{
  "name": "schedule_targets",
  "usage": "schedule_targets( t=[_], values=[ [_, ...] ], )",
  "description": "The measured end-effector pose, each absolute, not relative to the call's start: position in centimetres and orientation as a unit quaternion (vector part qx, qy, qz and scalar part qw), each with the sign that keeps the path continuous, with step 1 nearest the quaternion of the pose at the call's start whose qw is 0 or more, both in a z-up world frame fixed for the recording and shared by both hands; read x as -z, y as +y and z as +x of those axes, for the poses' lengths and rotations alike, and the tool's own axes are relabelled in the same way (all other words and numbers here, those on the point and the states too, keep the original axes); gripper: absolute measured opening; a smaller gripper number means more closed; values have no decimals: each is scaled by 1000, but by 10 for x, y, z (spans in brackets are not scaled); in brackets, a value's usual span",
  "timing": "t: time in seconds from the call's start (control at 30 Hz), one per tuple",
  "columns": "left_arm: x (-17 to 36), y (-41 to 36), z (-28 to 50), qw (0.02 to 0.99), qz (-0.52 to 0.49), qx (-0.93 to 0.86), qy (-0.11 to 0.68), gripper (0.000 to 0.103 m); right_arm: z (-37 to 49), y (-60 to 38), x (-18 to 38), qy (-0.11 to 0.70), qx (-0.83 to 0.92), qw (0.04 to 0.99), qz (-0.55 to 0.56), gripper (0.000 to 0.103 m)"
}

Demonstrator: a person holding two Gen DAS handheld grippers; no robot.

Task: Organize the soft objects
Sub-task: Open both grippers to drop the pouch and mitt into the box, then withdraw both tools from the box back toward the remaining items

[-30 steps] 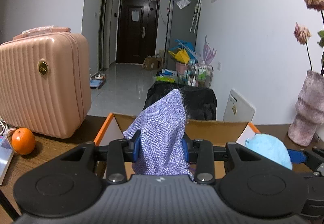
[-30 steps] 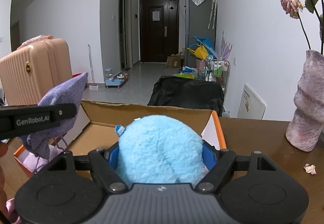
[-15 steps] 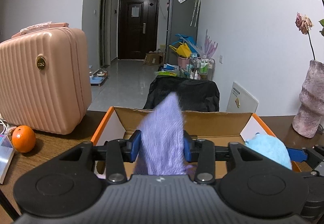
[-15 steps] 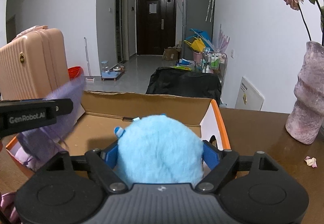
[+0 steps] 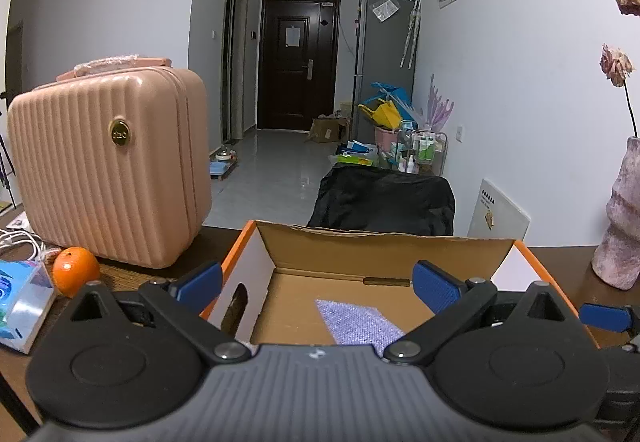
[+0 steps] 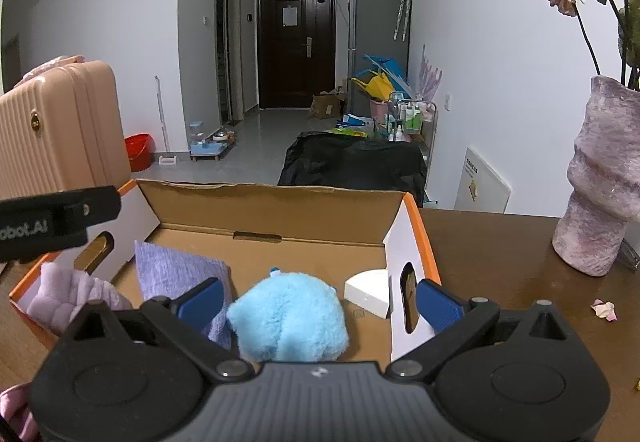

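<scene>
both loads have dropped: purple cloth (image 5: 360, 322) and blue plush (image 6: 286, 316) now lie on the box (image 6: 272, 212) floor. my left gripper (image 5: 318, 288) and right gripper (image 6: 318, 300) are opening, nothing clamped. both items judged light, limp; pinch mid-body.

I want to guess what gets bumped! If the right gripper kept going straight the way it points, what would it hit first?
Probably the fluffy blue toy. It lies in the cardboard box right between the opening fingers of the right gripper, whose pads no longer touch it. Past it comes the box floor, though depth is hard to judge.
</scene>
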State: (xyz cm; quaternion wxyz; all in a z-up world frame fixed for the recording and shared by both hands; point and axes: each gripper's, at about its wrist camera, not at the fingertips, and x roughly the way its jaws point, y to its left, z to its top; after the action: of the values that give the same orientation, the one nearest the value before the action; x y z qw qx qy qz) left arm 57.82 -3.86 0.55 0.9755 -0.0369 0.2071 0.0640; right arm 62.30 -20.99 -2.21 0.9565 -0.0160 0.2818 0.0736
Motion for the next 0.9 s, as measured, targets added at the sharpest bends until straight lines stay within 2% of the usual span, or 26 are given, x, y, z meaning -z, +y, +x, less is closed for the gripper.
schedule_targets(
  t=[0.33,0.9],
  values=[
    [-13,-37,554,977,-37,-68,198,103,610,-208,20,278,-70,958,-26,103],
    [-24,-27,478,979,-44,-72,185,103,536,-221,8,258,-69,963,-25,103]
  ],
)
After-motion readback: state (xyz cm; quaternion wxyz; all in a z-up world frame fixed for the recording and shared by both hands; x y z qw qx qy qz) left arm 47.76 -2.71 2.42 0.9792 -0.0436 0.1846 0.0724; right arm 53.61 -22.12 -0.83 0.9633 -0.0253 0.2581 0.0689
